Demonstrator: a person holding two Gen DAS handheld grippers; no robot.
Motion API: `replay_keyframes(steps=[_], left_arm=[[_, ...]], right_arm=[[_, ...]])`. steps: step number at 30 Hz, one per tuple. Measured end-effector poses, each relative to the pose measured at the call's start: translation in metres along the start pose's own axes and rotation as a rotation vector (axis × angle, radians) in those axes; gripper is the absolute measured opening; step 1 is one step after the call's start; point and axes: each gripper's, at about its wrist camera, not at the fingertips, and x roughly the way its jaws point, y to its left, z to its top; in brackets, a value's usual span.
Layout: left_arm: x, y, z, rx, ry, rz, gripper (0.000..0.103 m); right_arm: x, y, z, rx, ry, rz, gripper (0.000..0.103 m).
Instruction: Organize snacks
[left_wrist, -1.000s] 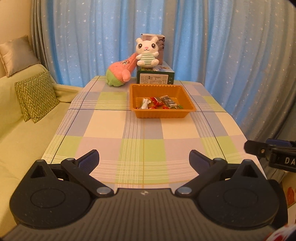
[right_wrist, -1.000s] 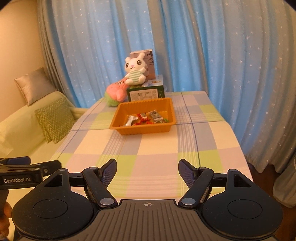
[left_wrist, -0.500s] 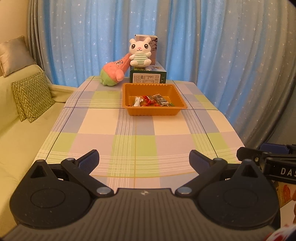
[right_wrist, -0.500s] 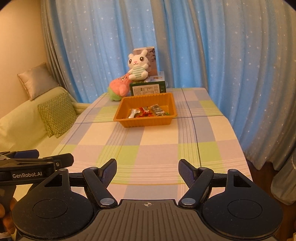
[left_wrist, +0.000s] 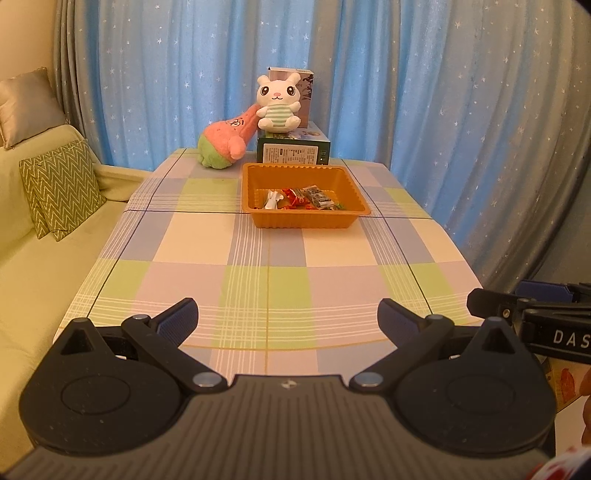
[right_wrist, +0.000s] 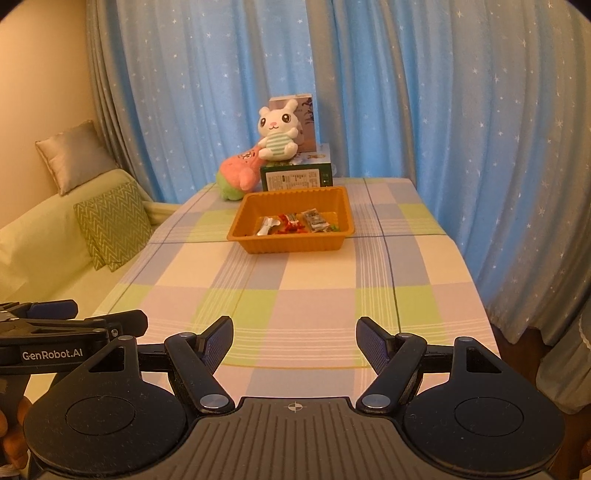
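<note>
Snacks (left_wrist: 301, 198) sat in the orange tray (left_wrist: 305, 218), too small to tell apart. Both my left gripper (left_wrist: 287, 318) and right gripper (right_wrist: 294, 334) were spread apart, empty, well short of the tray. Box behind the bunny (left_wrist: 279, 104) was mostly hidden.

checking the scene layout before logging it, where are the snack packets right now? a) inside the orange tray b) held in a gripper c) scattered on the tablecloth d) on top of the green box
a: the snack packets all lie inside the orange tray on the checked table, while both the left gripper and the right gripper stand open and empty.
</note>
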Motion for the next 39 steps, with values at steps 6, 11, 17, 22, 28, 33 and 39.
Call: replay_keyframes(steps=[6,11,17,22,28,33,39], left_arm=[[0.0002,-0.0014,0.0017,0.004,0.001,0.000,0.103],[0.0015,-0.0035,0.0022,0.007,0.002,-0.003,0.103],[0.0012,-0.0037,0.0017,0.005,0.004,-0.006,0.103],[0.0014,-0.0045,0.0002,0.005,0.005,-0.007,0.103],[0.0021,-0.0047,-0.0011,0.004,0.004,-0.008,0.103],[0.0029,-0.0037,-0.0024,0.003,0.006,-0.009,0.103],[0.0030,-0.0039,-0.0023,0.002,0.006,-0.009,0.103]], right_arm=[[0.0002,-0.0008,0.0005,0.001,0.000,-0.001,0.073],[0.0005,-0.0014,0.0006,0.003,0.000,0.001,0.073],[0.0012,-0.0014,0.0008,0.005,0.000,0.003,0.073],[0.0027,-0.0008,0.0006,0.008,0.002,0.008,0.073],[0.0026,-0.0006,0.0001,0.009,0.001,0.007,0.073],[0.0032,-0.0016,-0.0025,0.014,-0.002,0.005,0.073],[0.0048,-0.0009,-0.0038,0.016,-0.002,0.005,0.073]])
